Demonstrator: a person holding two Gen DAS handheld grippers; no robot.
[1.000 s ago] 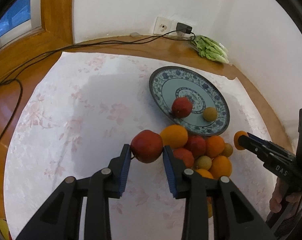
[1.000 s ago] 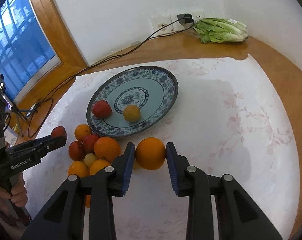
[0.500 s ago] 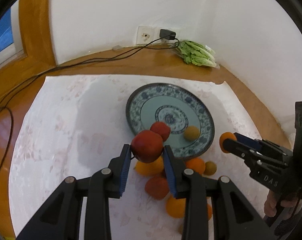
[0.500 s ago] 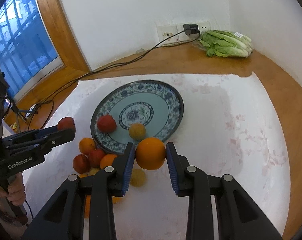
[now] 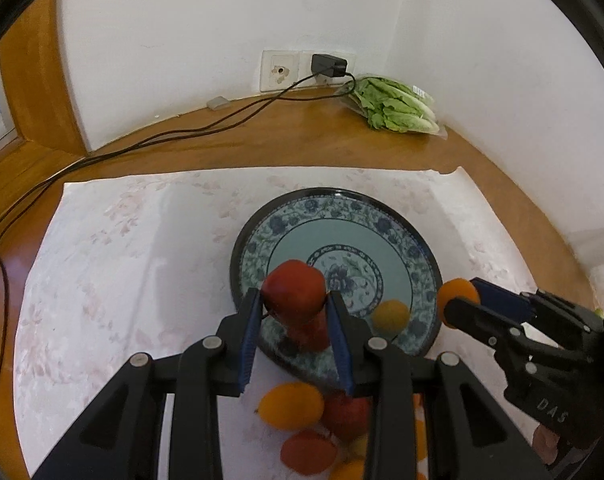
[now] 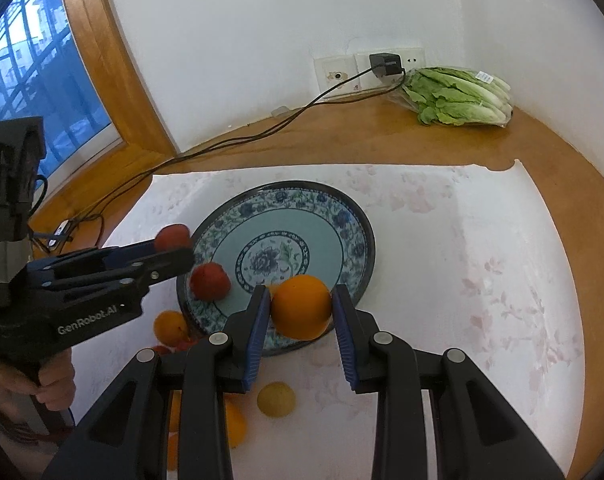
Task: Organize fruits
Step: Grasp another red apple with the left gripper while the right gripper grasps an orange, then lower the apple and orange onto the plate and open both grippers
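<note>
My left gripper (image 5: 293, 304) is shut on a red apple (image 5: 293, 290), held above the near rim of the blue patterned plate (image 5: 342, 216). My right gripper (image 6: 302, 308) is shut on an orange (image 6: 302, 306) over the plate's (image 6: 342, 216) near edge. On the plate lie a second red apple (image 6: 209, 280) and a small yellow fruit (image 5: 390, 314). A pile of oranges and red fruit (image 5: 302, 412) lies on the cloth in front of the plate. The right gripper (image 5: 458, 304) shows in the left wrist view, the left gripper (image 6: 173, 246) in the right wrist view.
A white flowered cloth (image 6: 482, 280) covers the round wooden table (image 6: 382, 140). A bag of lettuce (image 6: 458, 96) lies at the back by the wall socket with its charger (image 6: 386, 64). A black cable (image 5: 141, 144) runs across the wood. A window (image 6: 29, 80) is at the left.
Both grippers moved forward and a little up, from over the fruit pile to over the plate's near rim, each still carrying its fruit. The pile now lies beneath and behind the fingers.
</note>
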